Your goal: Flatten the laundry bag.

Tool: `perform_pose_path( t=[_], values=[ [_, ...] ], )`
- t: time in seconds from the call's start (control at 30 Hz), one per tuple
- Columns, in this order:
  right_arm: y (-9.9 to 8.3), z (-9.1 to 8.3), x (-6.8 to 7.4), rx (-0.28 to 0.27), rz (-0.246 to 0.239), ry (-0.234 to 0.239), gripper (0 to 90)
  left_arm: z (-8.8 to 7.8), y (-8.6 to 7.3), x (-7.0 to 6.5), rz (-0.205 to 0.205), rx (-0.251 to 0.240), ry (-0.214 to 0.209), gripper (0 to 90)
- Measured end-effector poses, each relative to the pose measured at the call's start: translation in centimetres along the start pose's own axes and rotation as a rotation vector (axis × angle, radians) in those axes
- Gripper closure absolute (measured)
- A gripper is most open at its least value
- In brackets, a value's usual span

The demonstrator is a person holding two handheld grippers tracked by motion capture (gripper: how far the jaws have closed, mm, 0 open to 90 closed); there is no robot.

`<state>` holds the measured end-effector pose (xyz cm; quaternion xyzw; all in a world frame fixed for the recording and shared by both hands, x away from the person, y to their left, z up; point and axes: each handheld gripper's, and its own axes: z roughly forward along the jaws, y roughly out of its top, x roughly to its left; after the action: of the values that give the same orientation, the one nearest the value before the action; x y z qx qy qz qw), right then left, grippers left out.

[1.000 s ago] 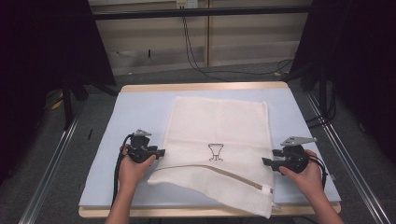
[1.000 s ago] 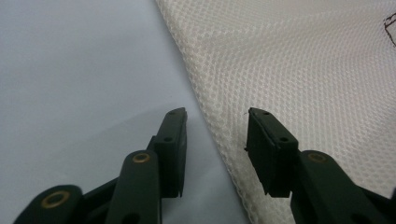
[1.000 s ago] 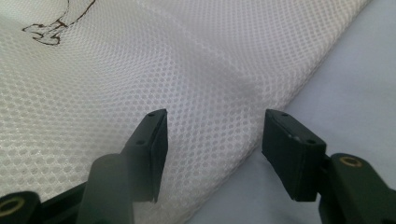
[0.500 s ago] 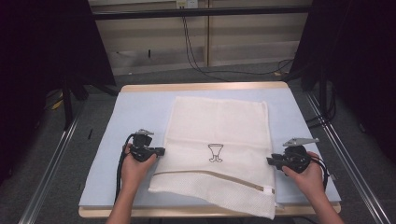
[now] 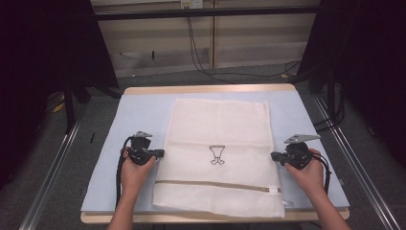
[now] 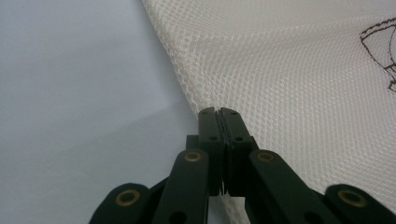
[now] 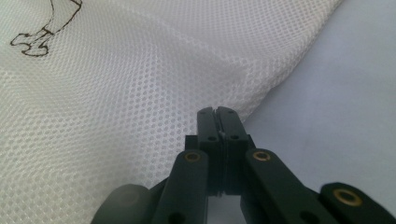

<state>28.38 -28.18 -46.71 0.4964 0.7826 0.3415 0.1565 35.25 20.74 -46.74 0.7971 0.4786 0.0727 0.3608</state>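
Note:
A white mesh laundry bag (image 5: 218,129) lies flat on the pale blue mat (image 5: 139,110), with a small dark emblem (image 5: 218,154) at its middle and a zipper line (image 5: 215,184) near its front end. My left gripper (image 5: 160,153) is at the bag's left edge. In the left gripper view the jaws (image 6: 218,112) are pressed together on the mesh (image 6: 289,70) right at its border. My right gripper (image 5: 274,155) is at the bag's right edge. Its jaws (image 7: 217,111) have just been closing and now pinch the mesh (image 7: 116,93) at its rim.
The mat covers a wooden table (image 5: 210,89) with metal rails (image 5: 57,158) along both sides. Cables (image 5: 201,52) hang at the back wall. Bare mat lies left and right of the bag.
The bag's front end, lifted and skewed a second ago, now lies flat and square. Both grippers have closed in on the bag's side edges; the hands barely shifted.

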Motion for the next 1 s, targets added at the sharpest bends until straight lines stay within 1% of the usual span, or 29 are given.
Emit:
perform_pose_path(
  t=[0.03, 0.1, 0.13, 0.2, 0.23, 0.27, 0.3, 0.33, 0.43, 0.47, 0.57, 0.63, 0.67, 0.7, 0.73, 0.8, 0.83, 0.9, 0.93, 1.0],
  values=[
    [0.3, 0.4, 0.0, 0.002, 0.001, -0.003, 90.0, -0.1, 0.0, 0.3, 0.003, 0.007, 0.009, 88.6],
    [0.4, 0.6, -0.1, 0.002, 0.002, -0.005, 90.0, 0.0, -0.1, 0.4, 0.002, 0.013, 0.005, 88.6],
    [0.8, 1.0, -0.2, 0.008, 0.006, -0.006, 90.0, 0.0, -0.1, 0.5, 0.001, 0.004, 0.018, 88.6],
    [1.0, 1.2, -0.2, 0.004, 0.002, -0.013, 90.0, 0.1, -0.1, 0.6, 0.002, 0.006, 0.025, 88.6],
    [1.3, 1.5, -0.3, 0.006, 0.0, -0.016, 90.0, 0.2, 0.0, 0.6, -0.002, -0.007, 0.034, 88.6],
    [1.3, 1.5, -0.3, 0.006, 0.0, -0.016, 90.0, 0.2, 0.0, 0.6, -0.002, -0.007, 0.034, 88.6],
    [1.7, 1.9, -0.3, 0.004, -0.002, -0.023, 90.0, 0.2, 0.0, 0.8, 0.008, 0.0, 0.037, 88.6],
    [1.8, 2.1, -0.3, 0.006, 0.001, -0.029, 90.0, 0.2, 0.0, 0.9, 0.006, -0.007, 0.052, 88.6],
    [2.1, 2.5, -0.4, -0.002, -0.003, -0.027, 89.9, 0.2, 0.1, 1.0, 0.002, -0.015, 0.054, 88.5],
    [2.2, 2.6, -0.5, 0.005, -0.007, -0.028, 89.9, 0.3, 0.1, 1.1, 0.002, -0.014, 0.057, 88.5],
    [2.7, 3.2, -0.7, -0.005, -0.003, -0.043, 89.9, 0.4, 0.1, 1.2, 0.005, -0.005, 0.063, 88.5],
    [2.8, 3.3, -0.8, -0.009, -0.014, -0.037, 89.9, 0.2, 0.0, 1.2, -0.002, -0.007, 0.07, 88.5],
    [2.8, 3.3, -0.7, -0.005, -0.011, -0.037, 89.9, 0.2, 0.0, 1.1, -0.018, -0.023, 0.068, 88.5],
    [2.8, 3.3, -0.6, -0.001, -0.009, -0.032, 89.9, 0.2, 0.0, 1.1, -0.018, -0.023, 0.068, 88.5],
    [2.7, 3.4, -0.6, -0.005, -0.016, -0.025, 89.9, 0.0, 0.0, 1.3, 0.006, -0.004, 0.068, 88.5],
    [2.5, 3.4, -0.6, -0.004, -0.014, -0.008, 89.9, 0.0, -0.1, 1.5, -0.012, -0.014, 0.075, 88.5],
    [2.5, 3.4, -0.5, -0.004, -0.015, -0.008, 89.9, 0.0, -0.1, 1.5, -0.016, -0.012, 0.076, 88.5],
    [2.3, 3.3, -0.3, -0.007, -0.009, 0.001, 89.9, -0.1, -0.2, 1.6, -0.009, -0.012, 0.076, 88.5],
    [2.3, 3.3, -0.3, -0.011, -0.017, -0.001, 89.8, -0.1, -0.2, 1.6, -0.009, -0.013, 0.077, 88.5],
    [2.3, 3.2, -0.3, -0.013, -0.011, 0.001, 89.8, -0.1, -0.2, 1.6, -0.006, -0.018, 0.082, 88.5]
  ],
)
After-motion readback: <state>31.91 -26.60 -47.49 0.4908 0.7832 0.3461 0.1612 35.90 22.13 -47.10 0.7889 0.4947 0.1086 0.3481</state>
